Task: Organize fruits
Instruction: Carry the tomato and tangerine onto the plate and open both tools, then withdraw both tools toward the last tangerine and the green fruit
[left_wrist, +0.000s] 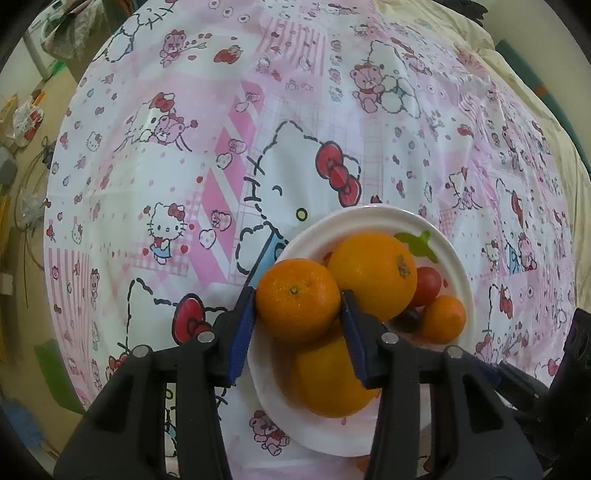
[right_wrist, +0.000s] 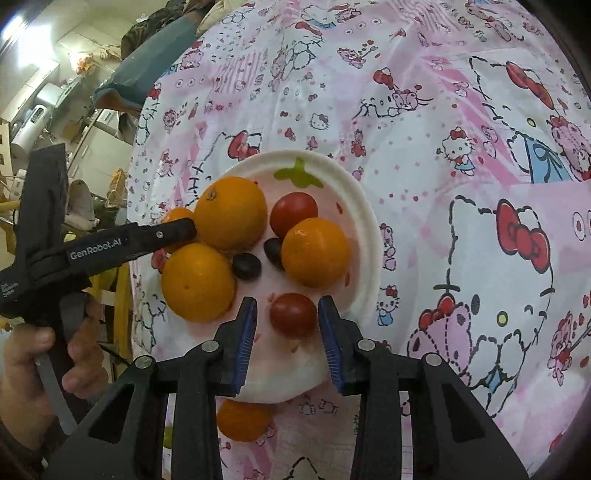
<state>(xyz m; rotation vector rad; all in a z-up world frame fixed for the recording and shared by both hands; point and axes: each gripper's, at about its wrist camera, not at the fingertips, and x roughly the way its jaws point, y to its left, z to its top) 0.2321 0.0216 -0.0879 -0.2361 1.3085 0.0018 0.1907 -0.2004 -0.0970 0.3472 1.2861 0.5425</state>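
Pink cartoon-print cloth covers the worktop under a crowded white plate (left_wrist: 460, 280). Left gripper (left_wrist: 298, 308) fingers clamp a mandarin (left_wrist: 297, 298) above the plate's rim; dropped there, it could roll off. Right gripper (right_wrist: 287, 316) fingers straddle a cherry tomato (right_wrist: 293, 314), a visible gap either side; bare cloth lies all around

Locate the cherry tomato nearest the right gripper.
In the right wrist view, the cherry tomato sits on the near part of the white plate, between the open right gripper fingers, just below the dark grapes.
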